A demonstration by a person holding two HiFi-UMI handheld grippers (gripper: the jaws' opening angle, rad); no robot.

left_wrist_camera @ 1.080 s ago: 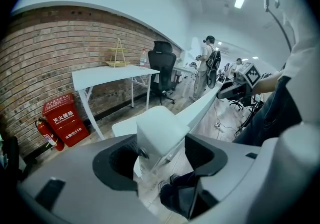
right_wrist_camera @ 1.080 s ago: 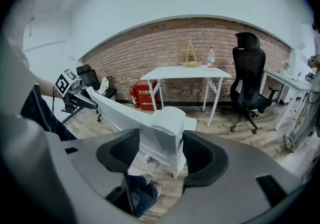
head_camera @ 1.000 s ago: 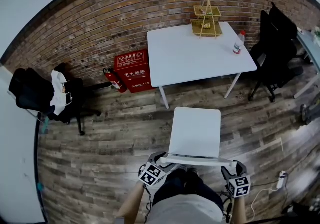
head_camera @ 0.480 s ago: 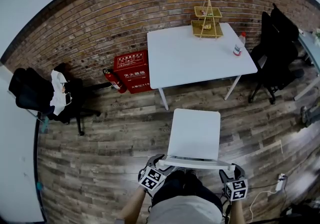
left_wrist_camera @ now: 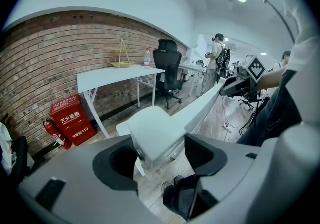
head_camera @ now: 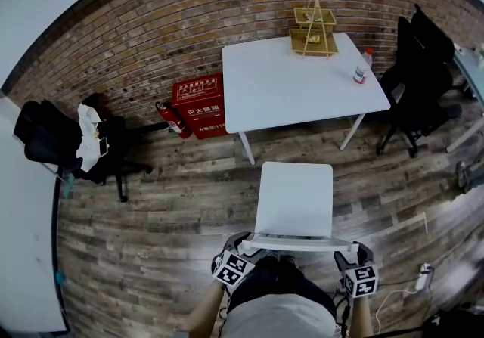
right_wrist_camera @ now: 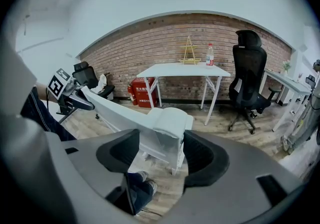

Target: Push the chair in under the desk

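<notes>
Wood floor (head_camera: pixel 151 208), chair (head_camera: pixel 295 196) short of desk (head_camera: pixel 302 83); gripper views alone: left gripper (left_wrist_camera: pixel 160 152), right gripper (right_wrist_camera: pixel 161 149) fingers tight on backrest (right_wrist_camera: pixel 115 110) corners.

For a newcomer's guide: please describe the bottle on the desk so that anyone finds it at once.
Start at the white desk against the brick wall. Near its right edge stands a small clear bottle with a red cap; its only neighbour is a gold wire rack.

White chair (head_camera: pixel 295 196), white desk (head_camera: pixel 291 91), red cabinet (head_camera: pixel 200 106)
</notes>
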